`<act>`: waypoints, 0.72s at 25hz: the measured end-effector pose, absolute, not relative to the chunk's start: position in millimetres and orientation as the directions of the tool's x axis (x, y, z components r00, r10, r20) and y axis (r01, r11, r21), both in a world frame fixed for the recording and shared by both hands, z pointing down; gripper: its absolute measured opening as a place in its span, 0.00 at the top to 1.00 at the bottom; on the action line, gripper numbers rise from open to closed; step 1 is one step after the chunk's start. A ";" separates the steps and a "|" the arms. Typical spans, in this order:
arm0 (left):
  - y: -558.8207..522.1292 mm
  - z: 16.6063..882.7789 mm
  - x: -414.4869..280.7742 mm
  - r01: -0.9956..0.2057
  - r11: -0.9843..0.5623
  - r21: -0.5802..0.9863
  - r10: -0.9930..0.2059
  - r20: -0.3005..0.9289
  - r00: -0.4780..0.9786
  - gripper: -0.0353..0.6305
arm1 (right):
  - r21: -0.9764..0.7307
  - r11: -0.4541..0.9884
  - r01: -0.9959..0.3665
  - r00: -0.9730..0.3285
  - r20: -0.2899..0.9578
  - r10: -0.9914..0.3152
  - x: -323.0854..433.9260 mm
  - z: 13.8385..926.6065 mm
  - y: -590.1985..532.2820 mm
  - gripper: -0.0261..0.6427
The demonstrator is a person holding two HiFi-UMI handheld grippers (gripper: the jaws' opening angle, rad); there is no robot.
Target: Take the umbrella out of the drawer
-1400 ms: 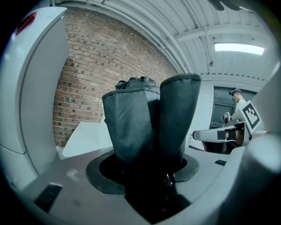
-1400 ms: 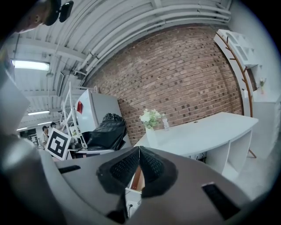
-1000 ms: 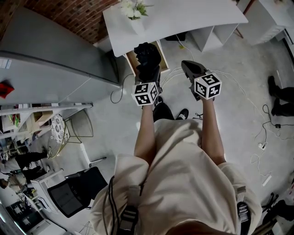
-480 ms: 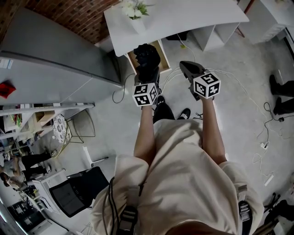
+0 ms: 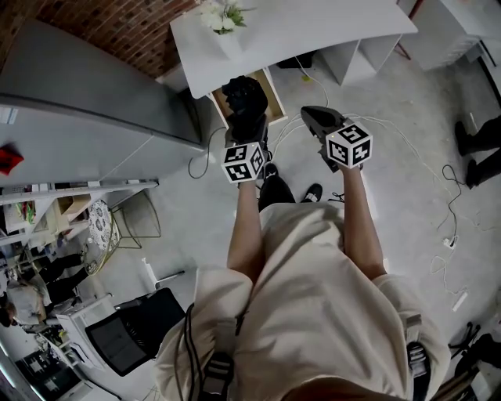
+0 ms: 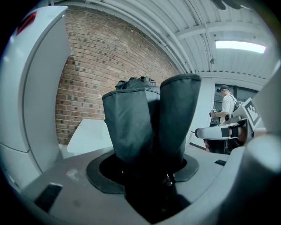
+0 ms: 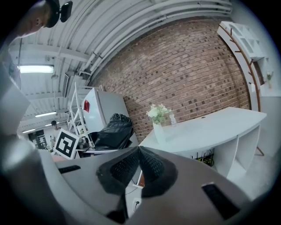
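A black folded umbrella stands upright in my left gripper, whose jaws are shut on its lower part. It hangs in front of the open wooden drawer under the white desk. In the left gripper view the umbrella fills the middle and hides the left gripper's pads. My right gripper is level with it to the right, shut with nothing in it. In the right gripper view the right gripper has its ribbed pads closed together, and the umbrella shows at the left.
The white desk carries a vase of flowers. A tall grey refrigerator stands at the left. Cables trail over the floor at the right. A black chair sits at the lower left.
The view has shifted slightly; both grippers sit a little higher in the picture. The left gripper keeps its hold on the umbrella and the right stays shut.
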State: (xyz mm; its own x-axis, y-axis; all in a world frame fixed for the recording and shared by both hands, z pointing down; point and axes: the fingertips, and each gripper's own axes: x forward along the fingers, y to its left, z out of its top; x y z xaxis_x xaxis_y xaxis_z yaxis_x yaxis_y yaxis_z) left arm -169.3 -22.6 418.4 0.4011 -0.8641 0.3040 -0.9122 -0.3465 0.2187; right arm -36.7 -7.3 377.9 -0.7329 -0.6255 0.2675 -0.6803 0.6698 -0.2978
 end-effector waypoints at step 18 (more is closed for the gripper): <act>-24.8 420.5 -165.7 -0.914 -0.336 0.229 -0.866 0.307 0.395 0.57 | -0.301 0.702 -0.645 -0.764 0.267 -0.588 -42.5 378.4 -7.9 0.86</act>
State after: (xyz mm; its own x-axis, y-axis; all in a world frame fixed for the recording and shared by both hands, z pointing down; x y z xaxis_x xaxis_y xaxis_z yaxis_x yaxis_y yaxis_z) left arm -165.7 -24.8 420.5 0.3950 -0.8659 0.3070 -0.9137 -0.3356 0.2291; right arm -42.5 -7.9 378.4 -0.7640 -0.5876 0.2666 -0.6451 0.7021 -0.3014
